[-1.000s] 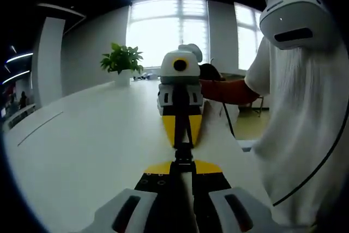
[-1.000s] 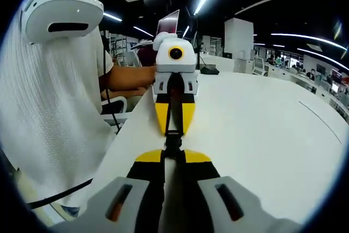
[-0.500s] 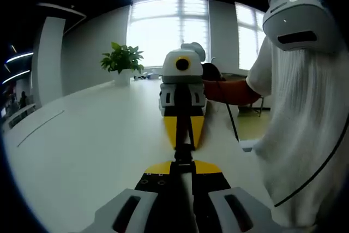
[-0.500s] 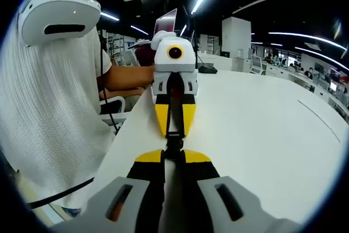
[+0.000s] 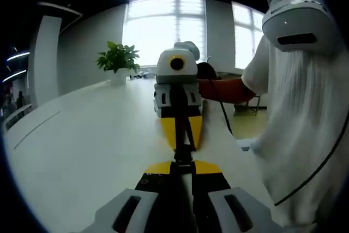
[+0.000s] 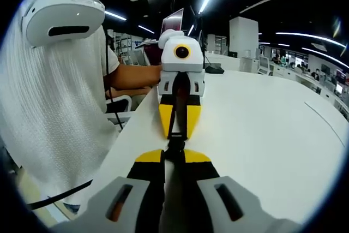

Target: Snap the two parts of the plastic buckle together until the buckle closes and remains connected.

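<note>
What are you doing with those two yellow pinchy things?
A person in a white knitted top holds two yellow-and-black grippers tip to tip above a white table. The left gripper and right gripper are each shut on one end of a small black plastic buckle, which sits between their tips. Whether it has clicked shut cannot be told.

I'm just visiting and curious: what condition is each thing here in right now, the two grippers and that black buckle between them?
left gripper: shut on the buckle strap, tip to tip with the other.
right gripper: shut on the buckle strap, facing the left one.
buckle: held in the air between both tips; whether it has clicked shut cannot be told.
table: white, lying under the grippers.
potted plant: upright at the table's far end.
</note>
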`<state>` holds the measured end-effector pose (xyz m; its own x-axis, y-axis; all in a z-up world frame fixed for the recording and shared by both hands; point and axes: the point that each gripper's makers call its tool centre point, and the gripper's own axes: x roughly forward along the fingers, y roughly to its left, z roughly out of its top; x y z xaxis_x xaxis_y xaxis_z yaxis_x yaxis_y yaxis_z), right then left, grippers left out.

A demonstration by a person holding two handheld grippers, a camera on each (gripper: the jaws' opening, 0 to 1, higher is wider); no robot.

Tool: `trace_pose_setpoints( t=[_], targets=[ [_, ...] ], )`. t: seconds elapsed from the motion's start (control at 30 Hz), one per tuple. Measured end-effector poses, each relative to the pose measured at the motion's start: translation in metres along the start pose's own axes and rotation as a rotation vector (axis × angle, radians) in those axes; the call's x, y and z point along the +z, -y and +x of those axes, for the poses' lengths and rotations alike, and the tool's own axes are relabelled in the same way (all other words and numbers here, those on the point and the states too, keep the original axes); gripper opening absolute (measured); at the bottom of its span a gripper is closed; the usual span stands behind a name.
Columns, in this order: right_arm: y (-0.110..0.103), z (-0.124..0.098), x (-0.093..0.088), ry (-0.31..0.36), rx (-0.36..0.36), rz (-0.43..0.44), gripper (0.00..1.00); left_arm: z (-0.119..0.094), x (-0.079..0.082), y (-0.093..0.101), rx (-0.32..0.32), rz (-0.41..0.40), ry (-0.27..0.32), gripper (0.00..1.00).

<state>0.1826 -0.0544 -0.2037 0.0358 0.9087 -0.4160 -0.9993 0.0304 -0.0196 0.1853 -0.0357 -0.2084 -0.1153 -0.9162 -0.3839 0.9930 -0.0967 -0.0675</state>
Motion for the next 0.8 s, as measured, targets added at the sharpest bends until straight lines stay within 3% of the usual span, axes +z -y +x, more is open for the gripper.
trace_pose_setpoints(
  t=[0.4, 0.73, 0.8],
  targets=[
    [-0.002, -0.001, 0.0, 0.003, 0.12, -0.01, 0.1, 0.003, 0.002, 0.006, -0.085, 0.029, -0.005, 0.08],
    [-0.012, 0.003, 0.003, 0.005, 0.078, -0.024, 0.1, 0.001, 0.008, 0.01, -0.055, 0.039, 0.004, 0.09],
    [-0.01, 0.003, 0.003, 0.003, 0.051, 0.005, 0.11, 0.0, 0.008, 0.008, -0.039, 0.031, 0.0, 0.1]
  ],
)
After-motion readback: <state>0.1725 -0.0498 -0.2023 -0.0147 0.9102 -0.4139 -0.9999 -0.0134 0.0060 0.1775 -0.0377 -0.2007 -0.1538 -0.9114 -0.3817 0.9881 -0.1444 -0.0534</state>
